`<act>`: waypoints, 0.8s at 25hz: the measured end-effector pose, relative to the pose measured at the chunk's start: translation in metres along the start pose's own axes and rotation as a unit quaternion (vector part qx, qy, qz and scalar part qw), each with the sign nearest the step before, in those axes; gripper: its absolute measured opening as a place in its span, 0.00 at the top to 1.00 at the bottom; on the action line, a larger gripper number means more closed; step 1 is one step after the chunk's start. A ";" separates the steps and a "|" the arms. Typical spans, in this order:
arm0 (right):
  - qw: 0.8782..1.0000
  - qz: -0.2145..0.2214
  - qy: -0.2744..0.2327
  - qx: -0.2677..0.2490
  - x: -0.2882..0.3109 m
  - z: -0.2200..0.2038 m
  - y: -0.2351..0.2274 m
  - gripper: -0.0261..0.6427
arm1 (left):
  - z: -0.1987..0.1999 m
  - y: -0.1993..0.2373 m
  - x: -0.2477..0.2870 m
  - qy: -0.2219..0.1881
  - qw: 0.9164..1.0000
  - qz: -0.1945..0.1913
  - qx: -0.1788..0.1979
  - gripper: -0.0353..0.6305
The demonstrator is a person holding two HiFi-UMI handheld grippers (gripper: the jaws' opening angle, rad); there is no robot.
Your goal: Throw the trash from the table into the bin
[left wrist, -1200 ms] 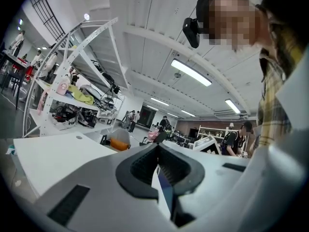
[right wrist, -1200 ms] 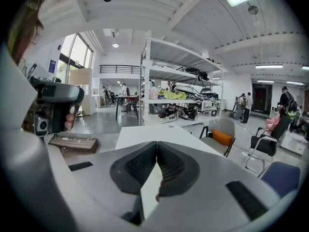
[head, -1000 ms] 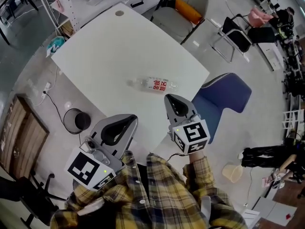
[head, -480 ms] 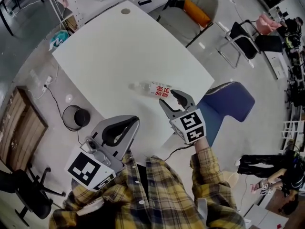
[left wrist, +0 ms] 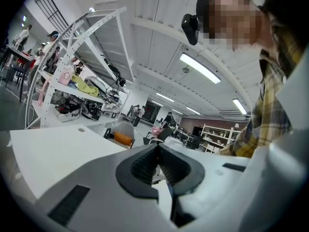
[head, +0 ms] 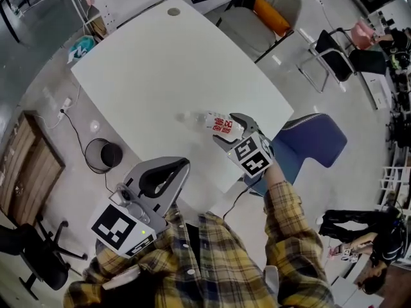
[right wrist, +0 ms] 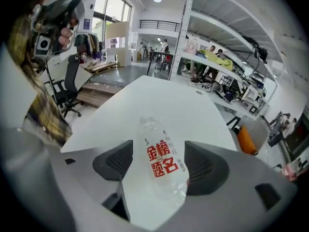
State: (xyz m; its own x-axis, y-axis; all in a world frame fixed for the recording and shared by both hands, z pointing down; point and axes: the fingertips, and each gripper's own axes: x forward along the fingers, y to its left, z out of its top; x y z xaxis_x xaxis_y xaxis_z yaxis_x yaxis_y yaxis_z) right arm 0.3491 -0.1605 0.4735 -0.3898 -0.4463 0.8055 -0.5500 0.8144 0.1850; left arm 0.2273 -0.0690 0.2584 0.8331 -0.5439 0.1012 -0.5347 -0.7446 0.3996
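A clear plastic bottle [head: 209, 121] with a red-lettered label lies on its side on the white table [head: 154, 76]. My right gripper [head: 231, 128] reaches down over its near end, jaws opening wide; in the right gripper view the bottle [right wrist: 161, 163] lies between the two pads with gaps on both sides, the pads not pressing it. My left gripper [head: 162, 175] hangs off the table's near-left edge, its pads [left wrist: 145, 164] closed together with nothing between them. A small black bin [head: 103, 155] stands on the floor left of the table.
A blue chair [head: 318, 140] stands at the table's right edge, and a grey chair with an orange cushion [head: 273, 11] at the far side. A white power strip and cable [head: 64, 104] lie on the floor near the bin. Wooden boards [head: 22, 172] lie at the left.
My right gripper has dropped forward onto the bottle and its jaws have opened from shut to wide around it. The left gripper has barely shifted.
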 end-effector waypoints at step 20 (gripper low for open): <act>0.985 -0.005 0.114 -0.126 0.062 -0.044 -0.012 0.51 | -0.014 0.020 -0.019 0.012 1.000 0.015 -0.021 0.93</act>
State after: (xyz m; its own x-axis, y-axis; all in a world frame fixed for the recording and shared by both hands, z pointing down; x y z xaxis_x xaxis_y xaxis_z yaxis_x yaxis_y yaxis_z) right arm 0.3637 -0.1818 0.5460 -0.1943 -0.3828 0.9032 -0.3404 0.8898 0.3039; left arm 0.2031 -0.0684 0.2776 0.8197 -0.5566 0.1354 -0.5542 -0.7106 0.4336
